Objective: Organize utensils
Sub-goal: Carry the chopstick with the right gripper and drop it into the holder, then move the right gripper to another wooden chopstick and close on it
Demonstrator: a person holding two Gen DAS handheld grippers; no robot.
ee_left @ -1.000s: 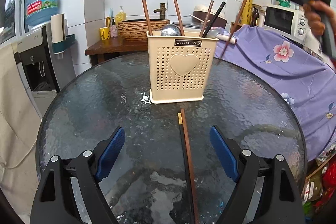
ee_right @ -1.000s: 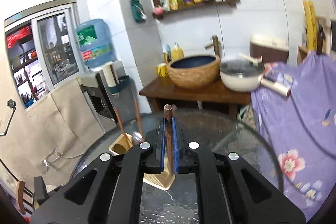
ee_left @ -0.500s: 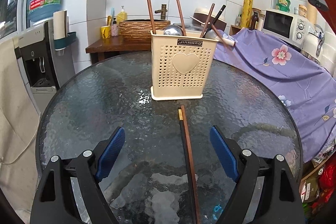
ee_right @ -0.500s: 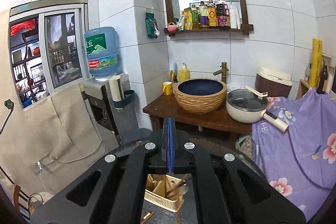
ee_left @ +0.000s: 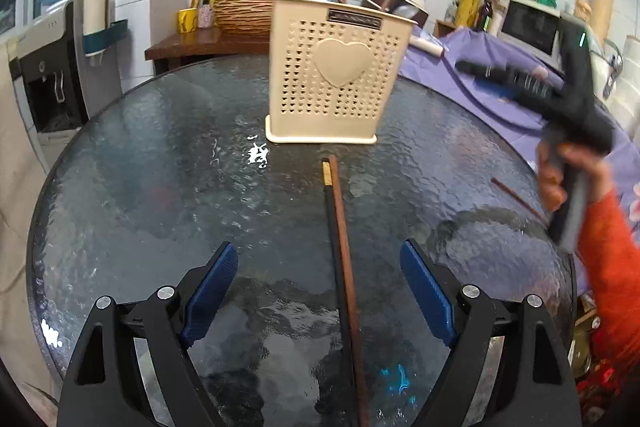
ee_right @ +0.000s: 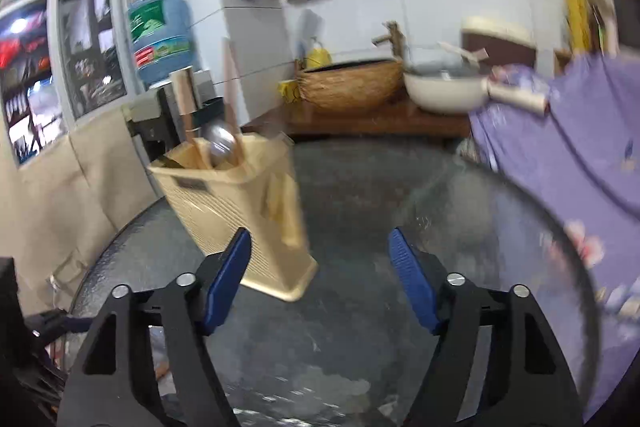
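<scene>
Textured dark glass forms the round bench [ee_left: 140, 187], ringed by kitchen clutter. Nearest the viewer, the left gripper [ee_left: 318, 291] hovers low with its fingers [ee_left: 210, 287] spread wide around empty air; a brown chopstick [ee_left: 346, 267] and a black chopstick [ee_left: 334, 267] lie side by side between them, untouched, running toward 12 o'clock. Beyond their tips stands the cream utensil holder [ee_left: 340, 75], already carrying several chopsticks and a ladle. At 3 o'clock the right gripper [ee_right: 320, 279] has dropped from above the holder, and its fingers have just been opening, with nothing between them; the chopstick it clamped a second ago is gone from its grip, presumably delivered into the holder. A further chopstick [ee_left: 516, 197] lies near the bench edge at 3 o'clock. Judged remaining: three loose sticks.
</scene>
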